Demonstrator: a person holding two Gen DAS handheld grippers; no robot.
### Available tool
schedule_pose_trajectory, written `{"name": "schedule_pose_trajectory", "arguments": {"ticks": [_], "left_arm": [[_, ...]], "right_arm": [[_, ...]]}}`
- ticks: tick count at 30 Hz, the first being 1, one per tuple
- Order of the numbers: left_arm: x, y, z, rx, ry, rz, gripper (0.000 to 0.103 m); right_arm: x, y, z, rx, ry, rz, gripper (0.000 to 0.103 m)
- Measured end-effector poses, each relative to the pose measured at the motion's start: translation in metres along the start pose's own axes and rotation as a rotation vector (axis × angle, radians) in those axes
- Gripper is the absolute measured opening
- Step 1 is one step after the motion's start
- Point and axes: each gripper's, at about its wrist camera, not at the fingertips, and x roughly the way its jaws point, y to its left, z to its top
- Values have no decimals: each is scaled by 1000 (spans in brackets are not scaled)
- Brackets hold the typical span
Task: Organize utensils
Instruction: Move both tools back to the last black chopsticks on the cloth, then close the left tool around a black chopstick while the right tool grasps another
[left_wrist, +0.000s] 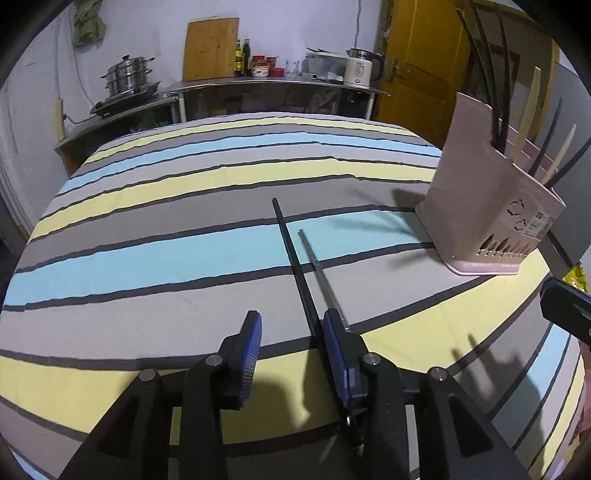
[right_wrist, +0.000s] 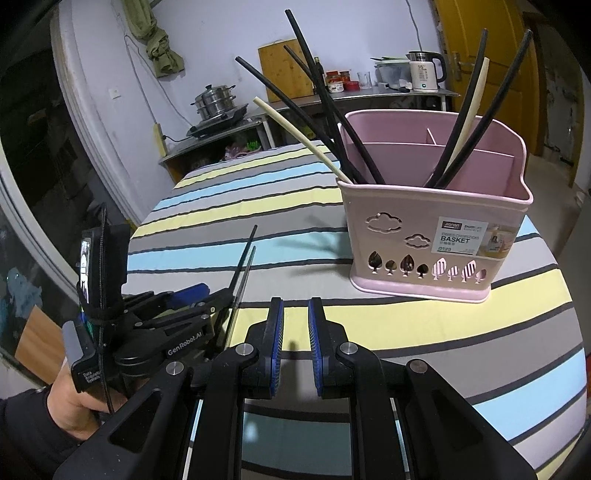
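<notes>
Striped cloth in grey, blue and yellow covers the table (left_wrist: 155, 258), and the work is at its near edge. On the left, the left gripper (left_wrist: 291, 354) has its jaws apart; a black chopstick (left_wrist: 291, 258) and a silver metal chopstick (left_wrist: 314, 258) lie side by side on the cloth, running under and against the right-hand pad, the other pad well clear of them. Neither looks pinched. The step in hand seems to be gathering this last loose pair, so the next move calls for centring the jaws over both sticks and closing on them together. Further right, the right gripper (right_wrist: 295, 332) hovers with its jaws slightly apart and nothing between them. Beyond it stands the pink chopstick basket (right_wrist: 436, 240), already holding black and cream chopsticks, well apart from the loose pair.
</notes>
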Motion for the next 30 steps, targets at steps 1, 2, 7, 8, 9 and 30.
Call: {"name": "schedule_pose_trajectory", "arguments": {"ticks": [1, 2, 7, 8, 9, 30], "left_arm": [[-2, 2, -1, -5, 0, 9, 36], [-3, 5, -3, -11, -1, 19, 34], [-13, 16, -10, -20, -7, 73, 23], [-14, 20, -12, -27, -4, 85, 21], [-16, 25, -14, -40, -7, 90, 21], [11, 81, 27, -168, 35, -6, 22]], "right_arm": [[0, 0, 0, 0, 0, 1, 14], [1, 1, 0, -1, 1, 2, 14], [6, 1, -3, 3, 10, 7, 14], [7, 2, -3, 3, 12, 9, 14], [8, 3, -4, 2, 14, 12, 14], [63, 43, 3, -77, 86, 52, 14]]}}
